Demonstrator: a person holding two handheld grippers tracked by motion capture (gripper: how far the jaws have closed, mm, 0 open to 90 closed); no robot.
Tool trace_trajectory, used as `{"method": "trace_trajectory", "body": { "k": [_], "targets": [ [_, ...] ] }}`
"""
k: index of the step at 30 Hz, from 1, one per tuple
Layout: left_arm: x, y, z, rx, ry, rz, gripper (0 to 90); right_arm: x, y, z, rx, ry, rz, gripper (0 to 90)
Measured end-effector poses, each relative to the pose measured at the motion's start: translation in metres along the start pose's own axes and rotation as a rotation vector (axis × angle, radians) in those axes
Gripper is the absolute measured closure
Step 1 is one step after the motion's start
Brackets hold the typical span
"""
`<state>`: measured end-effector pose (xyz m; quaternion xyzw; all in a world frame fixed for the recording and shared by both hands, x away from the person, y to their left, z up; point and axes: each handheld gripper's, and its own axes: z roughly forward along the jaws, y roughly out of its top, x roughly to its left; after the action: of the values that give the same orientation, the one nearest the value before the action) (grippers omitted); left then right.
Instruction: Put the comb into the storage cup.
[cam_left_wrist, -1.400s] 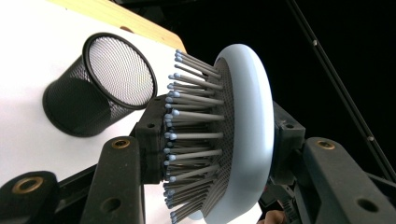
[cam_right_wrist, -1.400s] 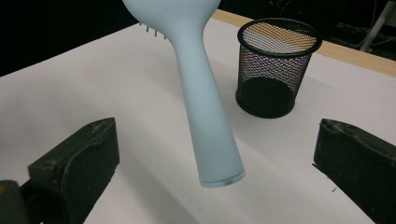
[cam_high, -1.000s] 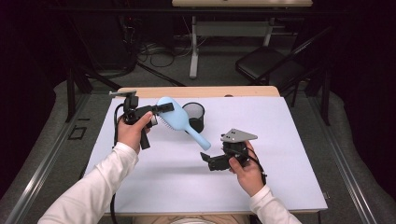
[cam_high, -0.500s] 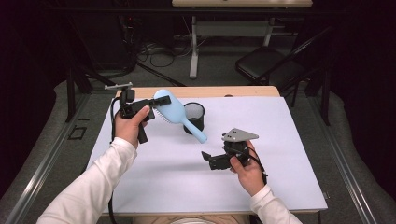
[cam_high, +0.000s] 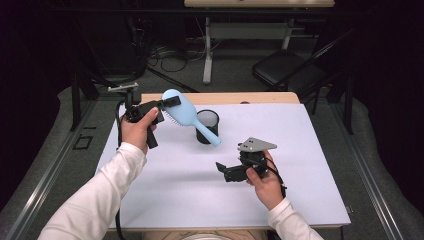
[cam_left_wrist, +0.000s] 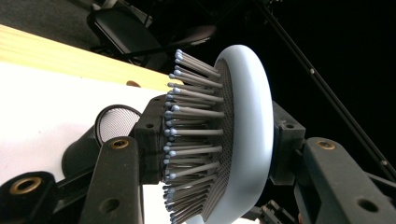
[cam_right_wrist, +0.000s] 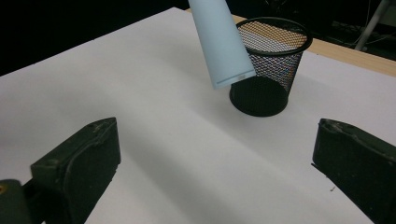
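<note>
Left tongs (cam_high: 167, 103) clamp hairbrush (cam_high: 181, 113) above cup (cam_high: 207, 120).

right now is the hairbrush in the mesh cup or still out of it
Out. The left gripper holds the hairbrush by its head in the air, its handle end hanging beside the upright mesh cup, outside the rim.

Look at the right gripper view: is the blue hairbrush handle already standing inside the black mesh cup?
No. The hairbrush handle hangs tilted in the air in front of the mesh cup, its end above the white table cover.
</note>
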<state>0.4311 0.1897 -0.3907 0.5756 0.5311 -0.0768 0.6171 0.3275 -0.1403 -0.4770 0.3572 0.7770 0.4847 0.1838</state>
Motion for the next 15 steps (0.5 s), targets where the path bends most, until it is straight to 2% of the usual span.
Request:
{"method": "trace_trajectory", "body": {
  "k": [15],
  "targets": [
    [0.005,0.013,-0.004,-0.052,0.046,-0.002,50.9,0.000,0.000,0.000,0.004,-0.001,0.001,0.8]
  ]
}}
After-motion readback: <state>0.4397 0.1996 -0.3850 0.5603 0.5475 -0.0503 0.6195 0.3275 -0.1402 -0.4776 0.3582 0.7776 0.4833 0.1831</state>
